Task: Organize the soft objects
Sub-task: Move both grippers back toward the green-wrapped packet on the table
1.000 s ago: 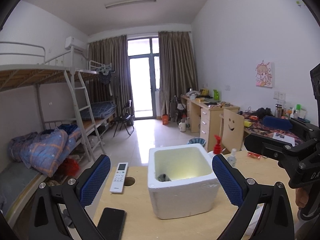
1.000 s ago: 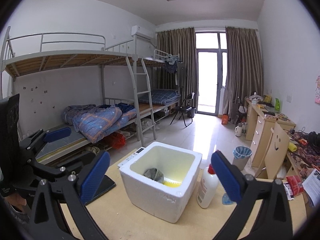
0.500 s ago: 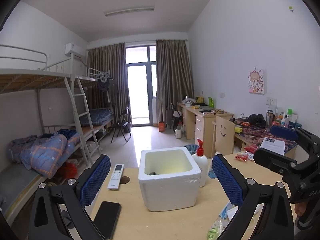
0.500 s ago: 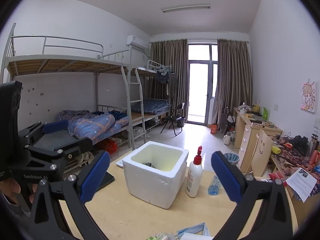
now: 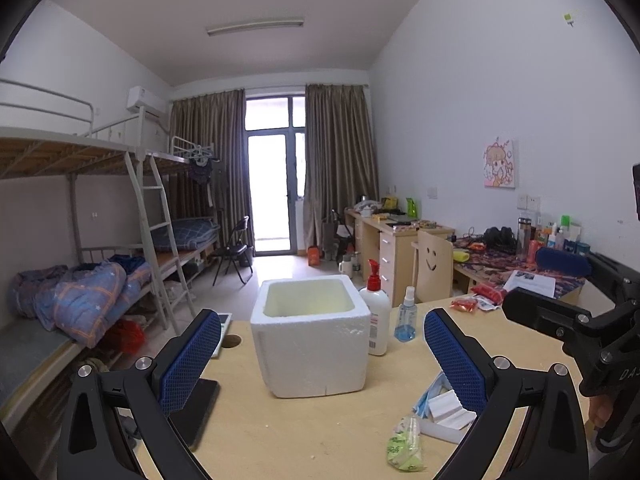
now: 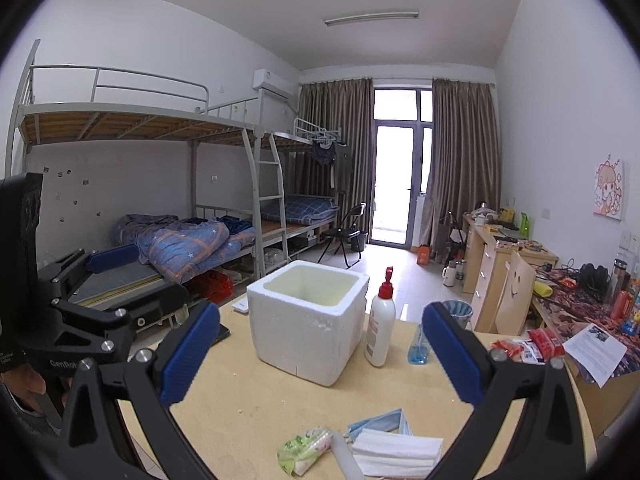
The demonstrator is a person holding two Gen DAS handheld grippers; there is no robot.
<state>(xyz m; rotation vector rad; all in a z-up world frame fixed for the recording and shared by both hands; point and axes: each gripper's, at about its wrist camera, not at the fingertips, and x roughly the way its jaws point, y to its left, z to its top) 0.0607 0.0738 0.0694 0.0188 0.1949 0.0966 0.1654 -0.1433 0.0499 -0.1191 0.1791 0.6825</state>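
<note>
Right wrist view, read left to right: left gripper (image 6: 132,280) at 9 o'clock, foam box (image 6: 306,320) at centre, lotion bottle (image 6: 380,326) just beside it at 2 o'clock, small spray bottle (image 6: 418,346) further right. Both grippers stand wide apart and hold nothing.

Risk, as a judgement: the soft things lie flat and loose on the table (image 6: 248,412), so a low scoop may pinch only one layer and drag the rest; the green tissue pack (image 6: 306,448) is slippery film and may squirt from the pads. A careless swing toward the box could tip the tall bottle, which stands touching or nearly touching the box wall.

Position of the task's things: tissue pack, blue face masks (image 6: 380,426) and white folded wad (image 6: 394,452) lie at 6 o'clock, below and nearer than the right gripper (image 6: 318,354), between its two fingers but not within their reach.

Left wrist view: the same pile sits at 5 o'clock, under the right-hand finger of the left gripper (image 5: 318,356); the box is dead ahead at 12 o'clock, its contents hidden.
</note>
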